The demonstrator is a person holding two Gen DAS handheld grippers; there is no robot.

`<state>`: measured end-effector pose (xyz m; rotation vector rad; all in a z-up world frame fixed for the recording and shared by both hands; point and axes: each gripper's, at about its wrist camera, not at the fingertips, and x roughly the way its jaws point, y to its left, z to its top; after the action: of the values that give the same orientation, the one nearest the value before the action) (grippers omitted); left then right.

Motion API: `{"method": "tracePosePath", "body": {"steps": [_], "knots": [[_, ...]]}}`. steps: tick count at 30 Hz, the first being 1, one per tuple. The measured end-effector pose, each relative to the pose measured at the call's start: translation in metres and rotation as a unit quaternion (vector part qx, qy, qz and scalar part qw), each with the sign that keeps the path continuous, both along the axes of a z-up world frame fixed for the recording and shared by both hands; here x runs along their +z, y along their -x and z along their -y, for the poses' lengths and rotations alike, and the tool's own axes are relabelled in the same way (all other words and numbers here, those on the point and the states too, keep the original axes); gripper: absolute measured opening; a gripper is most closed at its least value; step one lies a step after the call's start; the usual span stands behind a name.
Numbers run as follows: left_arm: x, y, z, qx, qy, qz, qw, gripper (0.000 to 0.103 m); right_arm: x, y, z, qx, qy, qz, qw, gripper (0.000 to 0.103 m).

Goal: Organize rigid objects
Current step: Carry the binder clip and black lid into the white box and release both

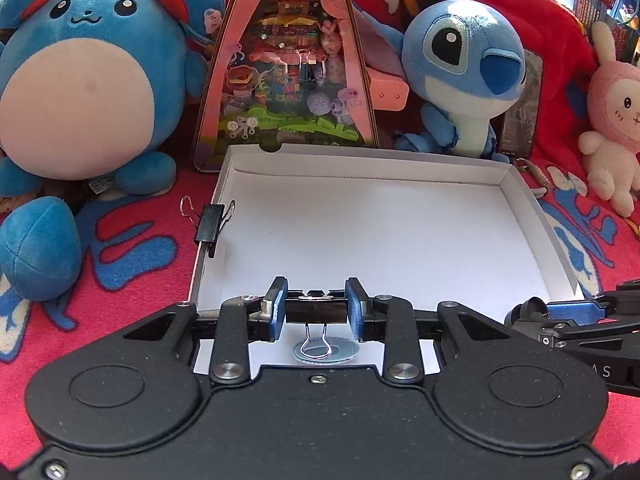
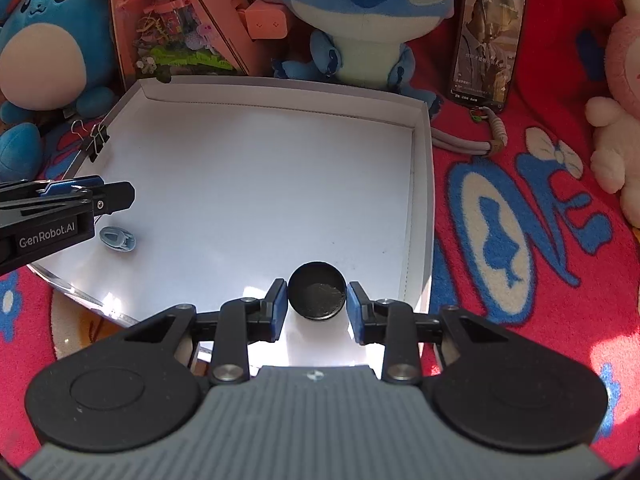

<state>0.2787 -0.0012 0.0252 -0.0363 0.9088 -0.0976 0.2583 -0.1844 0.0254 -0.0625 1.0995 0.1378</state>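
Count: 2 binder clips (image 1: pixel 316 308) (image 1: pixel 210 224), 1 black round cap (image 2: pixel 317 297), 1 white tray (image 2: pixel 424 184), 3 plush toys (image 1: pixel 80 92) (image 1: pixel 464 76) (image 1: pixel 612 120), 1 phone (image 2: pixel 486 36).

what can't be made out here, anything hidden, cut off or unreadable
- Left wrist view: small blue oval item under the held binder clip, partly covered by its wire handle.
- Left wrist view: right gripper cut off by the edge.
- Right wrist view: phone screen text too small.

Inside the tray (image 2: pixel 424 184): cap (image 2: pixel 317 297) near the right wall, small clip (image 2: pixel 118 239) near the left edge; binder clip (image 2: pixel 96 142) on the left wall; phone (image 2: pixel 486 36) behind the tray, plush toy (image 2: pixel 360 20) behind the tray's back wall
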Motion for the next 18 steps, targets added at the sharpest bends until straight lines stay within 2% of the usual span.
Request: {"method": "tracePosePath", "body": {"steps": [18], "knots": [[-0.0106,-0.0033,0.0004,-0.001,-0.009,-0.008,0.9999,0.029,-0.0096,-0.0047,-0.0042,-0.005,0.011,-0.013,1.0,0.043]]}}
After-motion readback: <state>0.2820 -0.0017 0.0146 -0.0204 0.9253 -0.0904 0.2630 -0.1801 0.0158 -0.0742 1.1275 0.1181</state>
